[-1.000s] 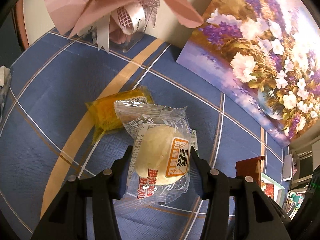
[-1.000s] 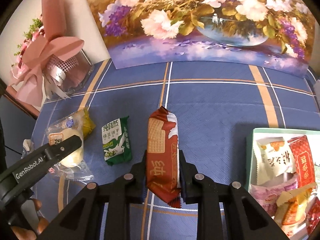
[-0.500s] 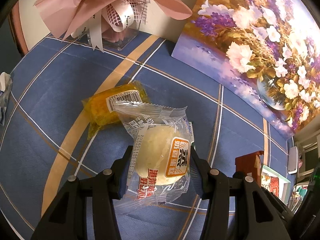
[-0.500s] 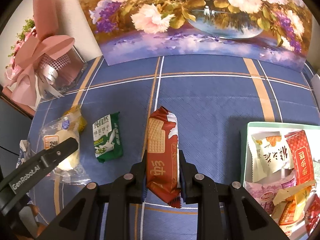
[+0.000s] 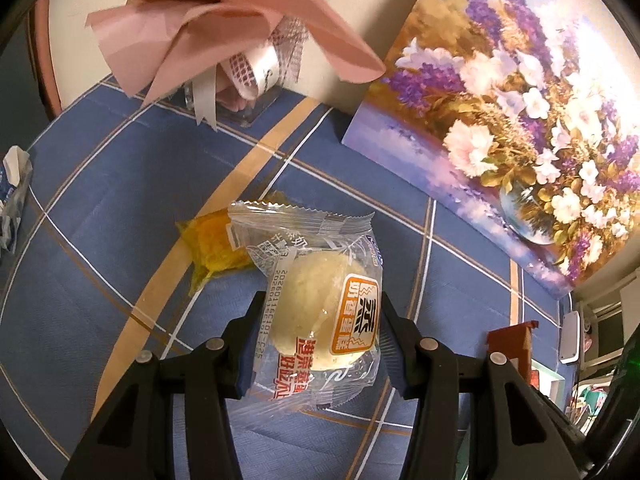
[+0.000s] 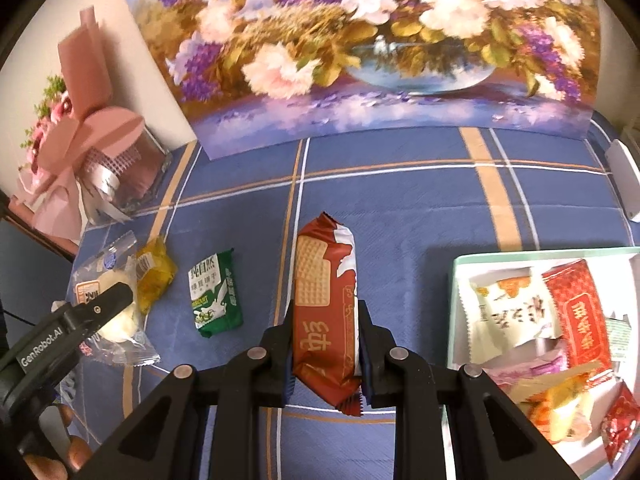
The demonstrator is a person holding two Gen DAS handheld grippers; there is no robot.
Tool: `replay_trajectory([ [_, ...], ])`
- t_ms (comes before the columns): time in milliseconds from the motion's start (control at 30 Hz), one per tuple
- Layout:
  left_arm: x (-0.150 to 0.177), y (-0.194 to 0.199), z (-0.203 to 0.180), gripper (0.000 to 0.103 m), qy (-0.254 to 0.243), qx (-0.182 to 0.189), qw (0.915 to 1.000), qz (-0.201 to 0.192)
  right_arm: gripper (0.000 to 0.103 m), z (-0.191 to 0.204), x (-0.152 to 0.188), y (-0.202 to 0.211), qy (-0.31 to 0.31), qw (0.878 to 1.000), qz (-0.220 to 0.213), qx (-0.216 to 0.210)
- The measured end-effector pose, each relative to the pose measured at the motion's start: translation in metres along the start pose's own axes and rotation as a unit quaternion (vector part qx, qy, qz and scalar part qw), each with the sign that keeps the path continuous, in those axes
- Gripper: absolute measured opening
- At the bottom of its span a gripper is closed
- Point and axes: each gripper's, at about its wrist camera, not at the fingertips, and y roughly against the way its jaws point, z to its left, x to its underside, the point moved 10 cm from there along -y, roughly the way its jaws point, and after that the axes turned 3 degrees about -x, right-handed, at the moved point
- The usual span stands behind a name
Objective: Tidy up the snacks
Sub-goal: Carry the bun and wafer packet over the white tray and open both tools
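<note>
My left gripper (image 5: 322, 312) is shut on a clear-wrapped pale bun (image 5: 316, 312), held above the blue plaid cloth; it also shows at the left of the right wrist view (image 6: 108, 308). A yellow snack packet (image 5: 216, 246) lies just behind the bun. My right gripper (image 6: 325, 320) is shut on a long red biscuit pack (image 6: 325, 304), held over the cloth. A green biscuit packet (image 6: 214, 294) lies on the cloth left of it. A pale green tray (image 6: 454, 304) with several wrapped snacks sits at the right.
A flower painting (image 6: 360, 48) leans at the back of the table. A pink bouquet in a clear box (image 6: 88, 152) stands at the back left. A white device (image 6: 624, 176) lies at the far right edge. A crumpled wrapper (image 5: 12, 196) lies at the table's left edge.
Both grippers have moved forward, toward the painting, each still holding its snack. The tray has come further into the right wrist view.
</note>
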Motion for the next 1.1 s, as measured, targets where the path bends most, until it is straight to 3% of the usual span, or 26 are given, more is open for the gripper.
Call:
replay_trajectory([
  [233,0.0,0.019,-0.035,0.053,-0.032,0.024,0.9991,-0.017,0.026,-0.03,-0.012,0.041,-0.034,0.999,-0.035,0.005],
  [467,0.014,0.04,-0.099,0.053,-0.093,0.055,0.9937,-0.029,0.026,-0.085,-0.018,0.087,-0.075,0.994,-0.076,0.029],
  [833,0.069,0.028,-0.204,0.053,-0.205,0.106,0.9729,0.001,0.026,-0.191,-0.014,0.131,-0.162,0.976,-0.112,0.092],
  [1100,0.104,-0.001,-0.237,0.053,-0.251,0.111,0.9614,0.023,0.026,-0.232,-0.002,0.119,-0.197,0.97,-0.093,0.111],
])
